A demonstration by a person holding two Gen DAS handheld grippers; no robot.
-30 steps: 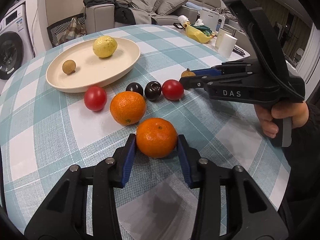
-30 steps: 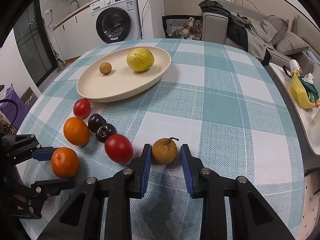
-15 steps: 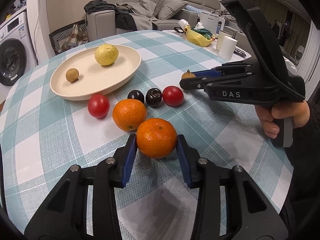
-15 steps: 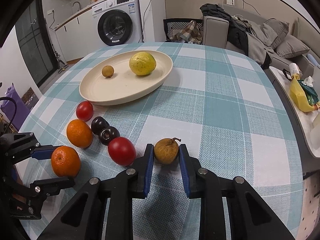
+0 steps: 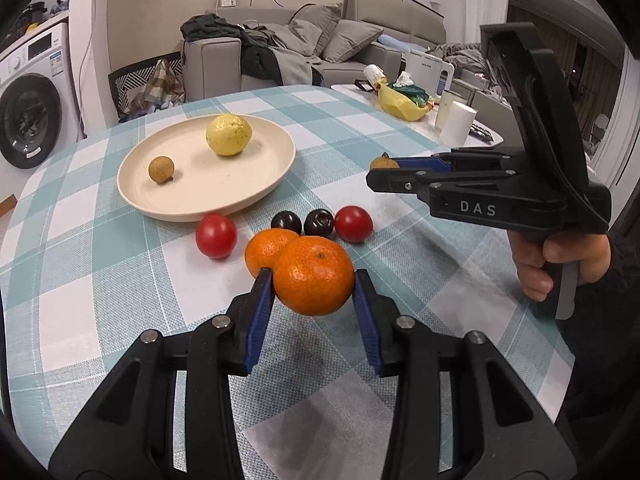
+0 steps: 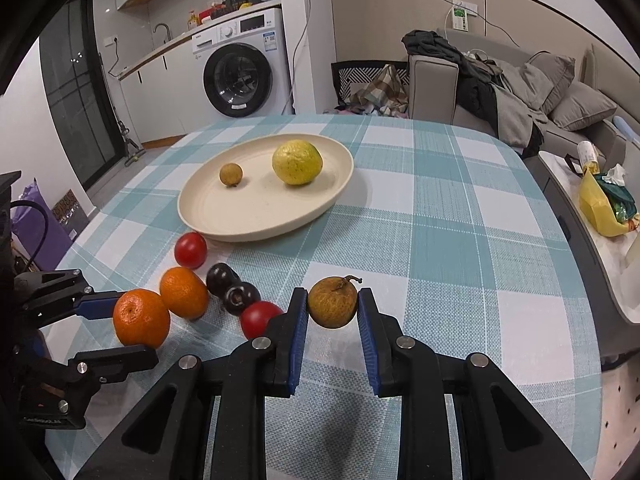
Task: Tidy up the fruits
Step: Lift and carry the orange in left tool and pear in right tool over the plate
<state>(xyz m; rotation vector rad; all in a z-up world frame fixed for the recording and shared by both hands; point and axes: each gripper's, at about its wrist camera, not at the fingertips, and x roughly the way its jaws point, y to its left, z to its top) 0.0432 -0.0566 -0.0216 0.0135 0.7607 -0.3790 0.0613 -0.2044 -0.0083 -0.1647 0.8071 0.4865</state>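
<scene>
My left gripper (image 5: 314,294) is shut on an orange mandarin (image 5: 314,276) and holds it above the checked table. My right gripper (image 6: 333,312) is shut on a small brown longan (image 6: 333,302), lifted off the cloth; it also shows in the left wrist view (image 5: 383,161). A cream plate (image 5: 256,188) holds a yellow lemon (image 5: 229,135) and another longan (image 5: 161,169). In front of the plate lie a second mandarin (image 5: 262,248), two red tomatoes (image 5: 216,235) (image 5: 353,224) and two dark plums (image 5: 286,222) (image 5: 319,222).
The round table's edge runs close on the right, with a side table carrying a yellow bag (image 6: 604,210) beyond it. A sofa (image 5: 320,52) and a washing machine (image 6: 240,76) stand behind the table.
Both grippers have risen off the table, each with its fruit held. The plate and loose fruits have stayed in place.
</scene>
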